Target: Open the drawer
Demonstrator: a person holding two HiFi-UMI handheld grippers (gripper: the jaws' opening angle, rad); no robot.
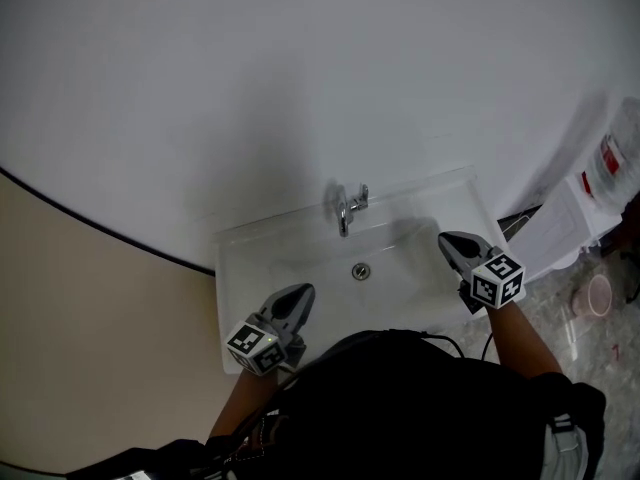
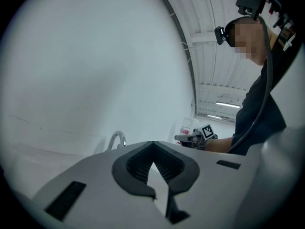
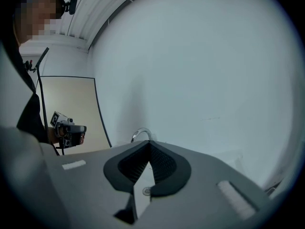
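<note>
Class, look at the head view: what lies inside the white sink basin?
Only the round drain shows in the visible part of the sink; its near edge is covered by the person.

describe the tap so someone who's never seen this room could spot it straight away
Find the white basin set against the white wall. At the middle of its back ledge stands the tap, a short chrome spout with a handle. It is the only upright shiny metal piece there; the other metal part, the round drain, lies flat at the bottom of the bowl.
</note>
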